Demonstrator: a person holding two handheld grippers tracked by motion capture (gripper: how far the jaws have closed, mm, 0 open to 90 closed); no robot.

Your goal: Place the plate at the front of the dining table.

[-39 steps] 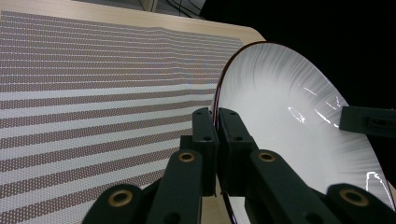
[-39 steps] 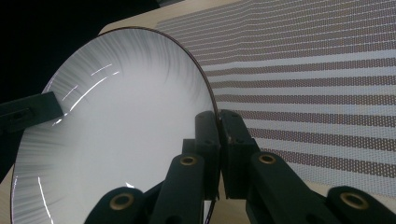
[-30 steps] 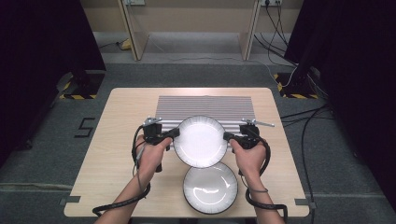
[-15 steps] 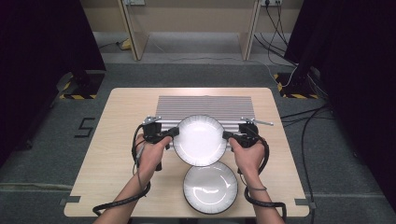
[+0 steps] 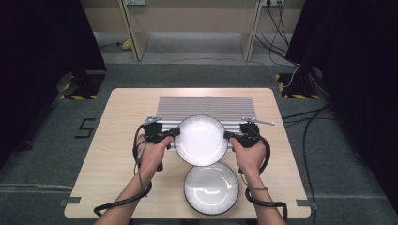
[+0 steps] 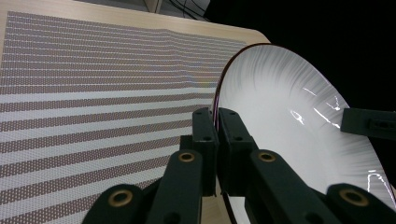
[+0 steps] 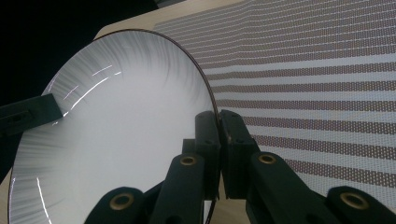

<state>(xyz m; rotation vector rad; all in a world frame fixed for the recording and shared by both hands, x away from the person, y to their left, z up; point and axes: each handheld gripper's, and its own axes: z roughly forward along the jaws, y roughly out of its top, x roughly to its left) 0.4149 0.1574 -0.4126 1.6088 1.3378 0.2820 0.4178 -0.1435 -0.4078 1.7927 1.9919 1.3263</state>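
High view: left hand-held gripper (image 5: 174, 132), right hand-held gripper (image 5: 228, 135) pinching plate (image 5: 201, 139) rim, opposite sides.

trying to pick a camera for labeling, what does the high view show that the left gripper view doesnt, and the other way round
High view alone: the second plate lying near the table's front edge, the person's hands and forearms, the floor and its cables, and the wooden table whole.

Left gripper view alone: the left gripper seen close, its jaws shut on the held plate's thin dark rim, and the mat's dotted weave.

Both: the held plate gripped at opposite edges by both grippers, and the striped mat.
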